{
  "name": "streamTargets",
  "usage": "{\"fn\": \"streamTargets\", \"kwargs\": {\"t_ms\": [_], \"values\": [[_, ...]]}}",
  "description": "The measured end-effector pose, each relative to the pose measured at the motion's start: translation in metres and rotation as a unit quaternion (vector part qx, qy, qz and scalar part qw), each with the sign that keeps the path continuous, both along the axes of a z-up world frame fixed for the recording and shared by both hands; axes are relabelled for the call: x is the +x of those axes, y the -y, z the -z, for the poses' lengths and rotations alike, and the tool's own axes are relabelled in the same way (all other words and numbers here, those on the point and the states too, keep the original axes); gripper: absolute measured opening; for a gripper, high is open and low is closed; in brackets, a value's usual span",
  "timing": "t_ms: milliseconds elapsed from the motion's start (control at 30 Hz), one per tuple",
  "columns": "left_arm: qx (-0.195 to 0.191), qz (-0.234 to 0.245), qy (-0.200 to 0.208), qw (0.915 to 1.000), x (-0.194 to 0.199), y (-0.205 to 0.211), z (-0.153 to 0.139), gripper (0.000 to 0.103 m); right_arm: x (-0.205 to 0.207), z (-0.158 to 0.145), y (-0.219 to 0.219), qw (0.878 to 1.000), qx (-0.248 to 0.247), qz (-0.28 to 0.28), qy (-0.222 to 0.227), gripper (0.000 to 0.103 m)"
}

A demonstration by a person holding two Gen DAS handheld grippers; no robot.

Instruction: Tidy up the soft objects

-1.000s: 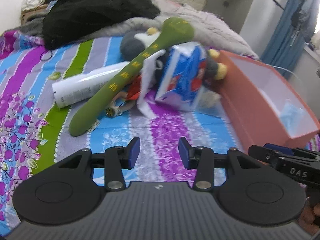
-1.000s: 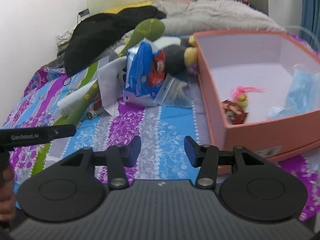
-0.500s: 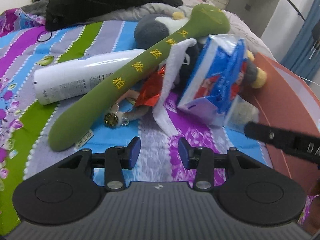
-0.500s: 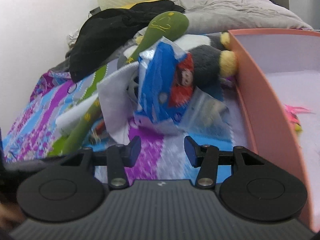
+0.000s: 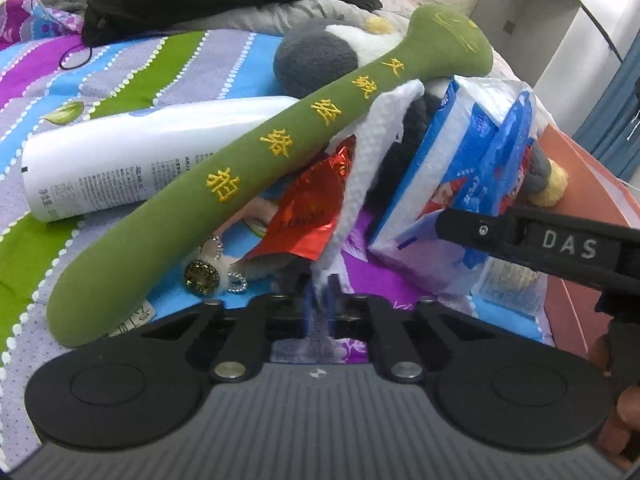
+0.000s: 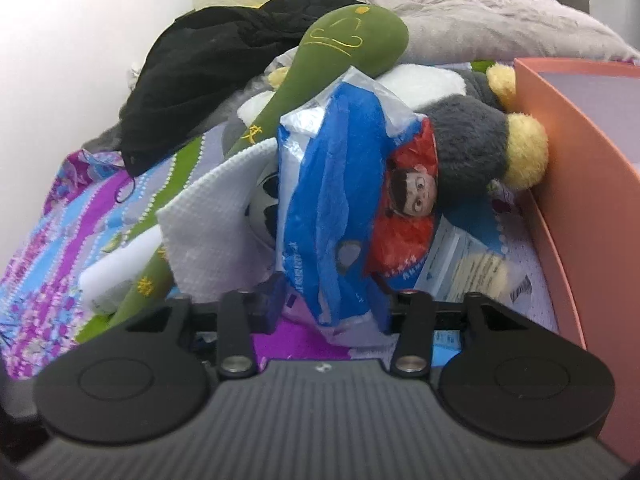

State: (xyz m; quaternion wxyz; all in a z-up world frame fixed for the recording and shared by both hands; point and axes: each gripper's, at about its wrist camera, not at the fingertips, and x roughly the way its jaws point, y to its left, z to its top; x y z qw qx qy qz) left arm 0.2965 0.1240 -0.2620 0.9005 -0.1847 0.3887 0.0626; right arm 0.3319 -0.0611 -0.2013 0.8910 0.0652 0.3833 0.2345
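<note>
L tongs pinched on the low corner of the white cloth, which trails up-right into the pile. R tongs just narrowed round the blue tissue pack dead ahead, pink box beside it, to its right.

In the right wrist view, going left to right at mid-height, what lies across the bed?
White textured cloth → blue tissue pack → grey plush limb with a yellow tip → orange box wall.
</note>
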Motion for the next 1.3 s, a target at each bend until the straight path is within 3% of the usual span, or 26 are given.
{"fn": "streamTargets", "kwargs": {"t_ms": [67, 200, 733, 1067, 1200, 1300], "values": [[-0.003, 0.001, 0.000, 1.0000, 0.000, -0.001, -0.001, 0.003, 0.001, -0.001, -0.005, 1.000, -0.012, -0.002, 0.007, 0.017], [-0.008, 0.016, 0.022, 0.9996, -0.007, 0.003, -0.013, 0.003, -0.003, -0.008, -0.007, 1.000, -0.024, -0.008, 0.014, 0.012], [-0.014, 0.055, 0.045, 0.9974, -0.088, 0.028, -0.076, 0.002, -0.069, -0.067, 0.024, 0.998, -0.030, -0.038, 0.037, 0.010], [-0.015, 0.066, 0.008, 0.9977, -0.146, 0.027, -0.084, 0.002, -0.116, -0.071, 0.044, 0.995, -0.066, -0.063, -0.026, 0.010], [-0.033, 0.073, -0.013, 0.9967, -0.170, 0.029, -0.075, 0.002, -0.131, -0.062, 0.049, 0.990, -0.096, -0.080, -0.067, 0.011], [-0.022, 0.084, -0.019, 0.9960, -0.178, 0.036, -0.066, 0.003, -0.144, -0.058, 0.054, 0.985, -0.121, -0.083, -0.086, 0.012]]}}
